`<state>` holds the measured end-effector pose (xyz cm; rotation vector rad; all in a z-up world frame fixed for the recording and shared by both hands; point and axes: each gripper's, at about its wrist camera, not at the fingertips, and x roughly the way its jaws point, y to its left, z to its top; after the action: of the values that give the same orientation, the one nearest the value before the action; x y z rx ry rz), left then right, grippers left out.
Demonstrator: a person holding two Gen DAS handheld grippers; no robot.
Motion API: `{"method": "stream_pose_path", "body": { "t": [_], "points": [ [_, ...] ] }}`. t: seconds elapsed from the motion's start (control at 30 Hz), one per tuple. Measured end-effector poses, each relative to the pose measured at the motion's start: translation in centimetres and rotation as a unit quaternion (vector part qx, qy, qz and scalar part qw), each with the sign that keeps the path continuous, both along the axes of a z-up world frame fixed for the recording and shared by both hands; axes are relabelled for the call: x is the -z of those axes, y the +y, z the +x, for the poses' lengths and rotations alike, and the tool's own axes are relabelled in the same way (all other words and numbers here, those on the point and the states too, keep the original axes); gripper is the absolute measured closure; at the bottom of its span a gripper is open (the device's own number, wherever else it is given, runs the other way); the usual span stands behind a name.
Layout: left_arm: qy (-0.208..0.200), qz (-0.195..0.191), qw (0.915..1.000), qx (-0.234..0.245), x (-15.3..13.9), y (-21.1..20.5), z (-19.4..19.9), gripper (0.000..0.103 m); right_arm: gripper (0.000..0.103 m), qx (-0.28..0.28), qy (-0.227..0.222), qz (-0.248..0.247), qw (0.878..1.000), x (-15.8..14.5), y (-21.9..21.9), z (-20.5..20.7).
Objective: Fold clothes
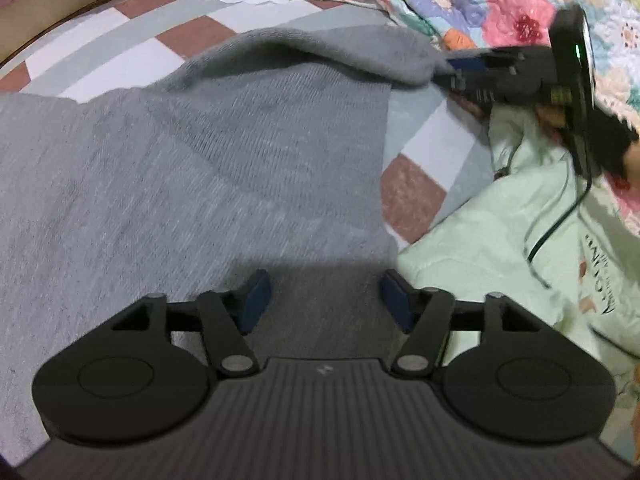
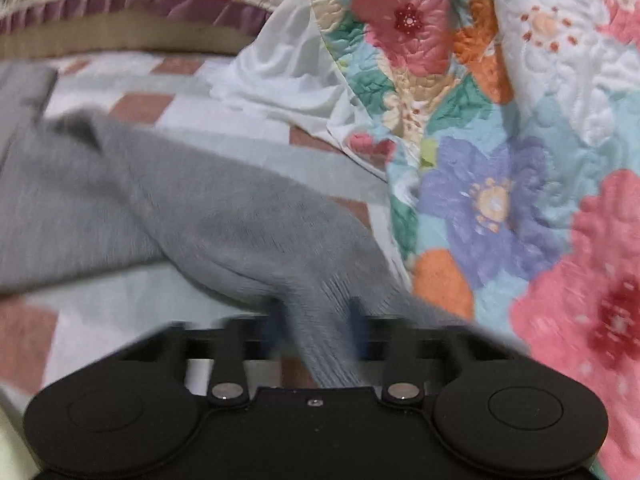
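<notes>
The grey knit garment [image 1: 192, 152] lies spread over the checked bed sheet [image 1: 412, 196], filling the left and centre of the left wrist view. One long limb of it, a sleeve by the look of it, runs from the middle of the frame up toward the upper right, where the right tongs [image 1: 448, 74] pinch its end. In the right wrist view the same strip of grey knit [image 2: 320, 320] passes between the right tongs [image 2: 316, 320], whose jaws stand narrow and grip the cloth; the picture is blurred, so the exact bite is hard to read.

The left tongs [image 1: 324, 300] stand wide with nothing between them, low over the near edge of the grey cloth at the bottom centre of the frame.

So the sleeve's long axis points away from the left tongs, toward the upper right, and the right tongs hold its far end. I judge that any fold turns on carrying that end back across the body toward the lower left, with the left tongs nearer the body to pin it.

A pale green garment [image 1: 500, 240] lies at the right, and a flowered quilt [image 2: 520, 160] beyond it.
</notes>
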<state>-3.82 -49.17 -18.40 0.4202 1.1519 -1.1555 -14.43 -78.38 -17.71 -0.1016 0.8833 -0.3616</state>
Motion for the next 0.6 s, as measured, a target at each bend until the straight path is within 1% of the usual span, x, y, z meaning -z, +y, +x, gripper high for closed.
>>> {"method": "stream_pose_path", "body": {
  "t": [0.03, 0.07, 0.1, 0.13, 0.17, 0.2, 0.27, 0.3, 0.33, 0.43, 0.47, 0.53, 0.6],
  "points": [
    [-0.006, 0.001, 0.9999, 0.01, 0.1, 0.1, -0.3, 0.032, 0.09, 0.002, -0.012, -0.01, 1.0, -0.5, -0.2, 0.2],
    [-0.012, 0.001, 0.9997, 0.022, 0.2, 0.2, -0.7, 0.026, 0.09, 0.006, -0.03, -0.026, 0.999, -1.5, 0.0, 0.1],
    [-0.019, 0.002, 0.9992, 0.035, 0.3, 0.3, -1.1, 0.024, 0.091, 0.012, -0.052, -0.039, 0.998, -2.6, 0.2, -0.1],
    [-0.026, 0.001, 0.9989, 0.039, 0.1, 0.5, -1.1, 0.025, 0.091, 0.018, -0.073, -0.053, 0.996, -3.8, 0.4, -0.4],
    [-0.033, -0.001, 0.9987, 0.04, -0.2, 0.7, -1.0, 0.03, 0.091, 0.02, -0.088, -0.068, 0.994, -4.9, 0.6, -0.6],
    [-0.04, -0.003, 0.9983, 0.041, -0.5, 0.9, -1.0, 0.037, 0.091, 0.02, -0.101, -0.084, 0.991, -6.1, 0.9, -0.8],
    [-0.054, -0.006, 0.9976, 0.044, -1.1, 1.4, -0.8, 0.087, 0.091, 0.018, -0.118, -0.111, 0.987, -8.3, 1.1, -1.1],
    [-0.061, -0.008, 0.9971, 0.046, -1.4, 1.6, -0.8, 0.092, 0.091, 0.017, -0.12, -0.117, 0.986, -9.1, 1.1, -1.0],
    [-0.067, -0.009, 0.9966, 0.047, -1.7, 1.8, -0.7, 0.092, 0.092, 0.014, -0.12, -0.123, 0.985, -9.9, 1.0, -0.9],
    [-0.088, -0.014, 0.9947, 0.051, -2.5, 2.5, -0.5, 0.092, 0.092, -0.031, -0.088, -0.182, 0.979, -10.4, 2.4, -0.3],
    [-0.1, -0.019, 0.9936, 0.05, -3.2, 2.9, -0.5, 0.092, 0.092, -0.039, -0.079, -0.188, 0.978, -10.5, 2.6, 0.0],
    [-0.125, -0.032, 0.9904, 0.048, -4.7, 3.8, -0.3, 0.093, 0.092, -0.032, -0.056, -0.18, 0.982, -11.0, 2.3, -0.2],
    [-0.104, -0.064, 0.9916, 0.044, -6.9, 5.4, 0.6, 0.093, 0.092, -0.02, -0.033, -0.169, 0.985, -11.5, 1.9, -0.6]
  ]
}}
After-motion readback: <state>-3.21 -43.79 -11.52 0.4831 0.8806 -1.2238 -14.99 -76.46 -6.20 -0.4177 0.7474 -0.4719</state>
